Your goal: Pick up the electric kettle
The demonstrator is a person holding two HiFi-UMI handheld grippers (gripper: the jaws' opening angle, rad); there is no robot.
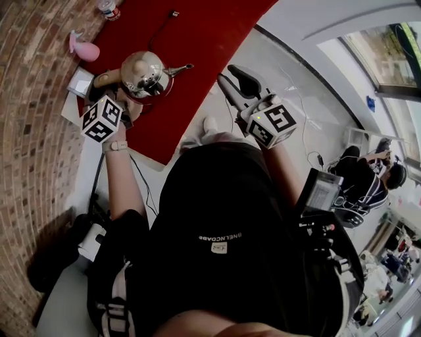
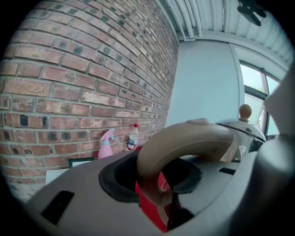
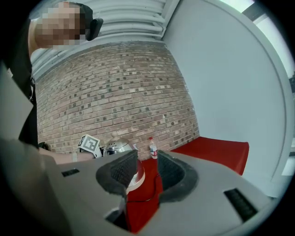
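The electric kettle (image 1: 143, 72) is shiny steel with a thin spout and a tan handle (image 1: 105, 79). It is above the red mat (image 1: 204, 39), beside a brick wall. My left gripper (image 1: 117, 92) is shut on that handle. In the left gripper view the handle (image 2: 184, 143) loops between the pads, with the kettle body (image 2: 244, 131) at the right. My right gripper (image 1: 238, 82) stands open and empty to the right of the kettle, apart from it. Past its jaws, the right gripper view shows the kettle (image 3: 119, 146) and a red, white-rimmed disc (image 3: 137, 179) under it.
A pink spray bottle (image 1: 84, 47) and a small clear bottle (image 1: 108, 8) stand by the brick wall (image 1: 33, 131). A white flat box (image 1: 80, 82) lies left of the kettle. A black cable (image 1: 161, 26) runs over the mat. Seated people (image 1: 365, 178) are far right.
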